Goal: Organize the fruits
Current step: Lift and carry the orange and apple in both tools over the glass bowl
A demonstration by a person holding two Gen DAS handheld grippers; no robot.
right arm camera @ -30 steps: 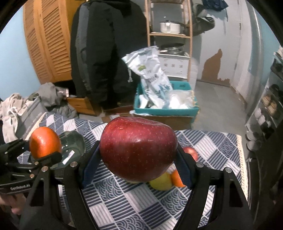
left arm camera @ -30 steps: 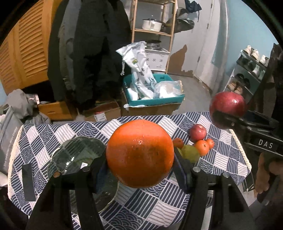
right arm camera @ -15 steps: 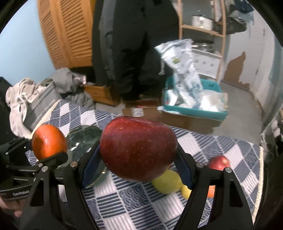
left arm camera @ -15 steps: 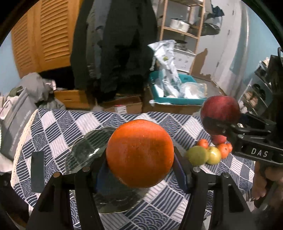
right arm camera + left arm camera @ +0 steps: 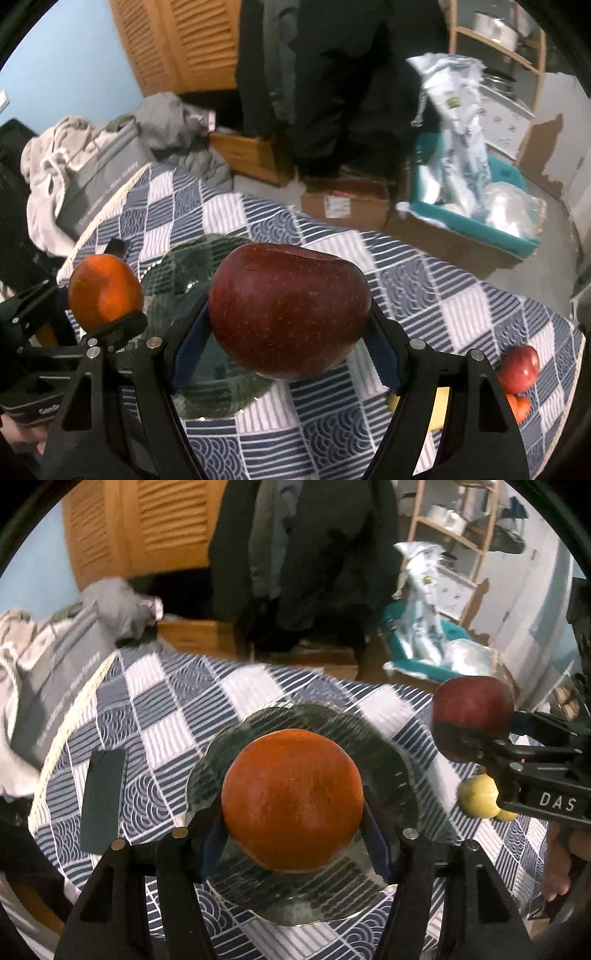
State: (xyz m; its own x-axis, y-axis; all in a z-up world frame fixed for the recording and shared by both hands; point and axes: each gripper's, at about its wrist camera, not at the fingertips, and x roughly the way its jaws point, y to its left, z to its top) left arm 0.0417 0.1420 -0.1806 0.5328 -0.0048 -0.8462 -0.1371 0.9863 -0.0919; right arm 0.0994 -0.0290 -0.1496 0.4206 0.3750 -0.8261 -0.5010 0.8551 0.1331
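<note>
My left gripper (image 5: 293,840) is shut on an orange (image 5: 291,799) and holds it over a clear glass plate (image 5: 391,753) on the checked tablecloth. My right gripper (image 5: 288,350) is shut on a large red apple (image 5: 288,312), held above the plate's right side (image 5: 192,266). The apple also shows in the left wrist view (image 5: 471,712), and the orange in the right wrist view (image 5: 105,288). A yellow-green fruit (image 5: 478,801) lies right of the plate. A small red apple (image 5: 517,369) and an orange fruit (image 5: 519,406) lie at the far right.
A dark flat rectangle (image 5: 101,805) lies on the blue and white tablecloth (image 5: 177,701) left of the plate. Beyond the table are a grey bag (image 5: 62,672), hanging coats (image 5: 314,546), cardboard boxes (image 5: 343,203) and a teal bin (image 5: 476,218) of plastic bags.
Both grippers have swung left and tilted down over the table. The plate now lies right under the orange, and the loose fruits have slid to the right edge of both views.
</note>
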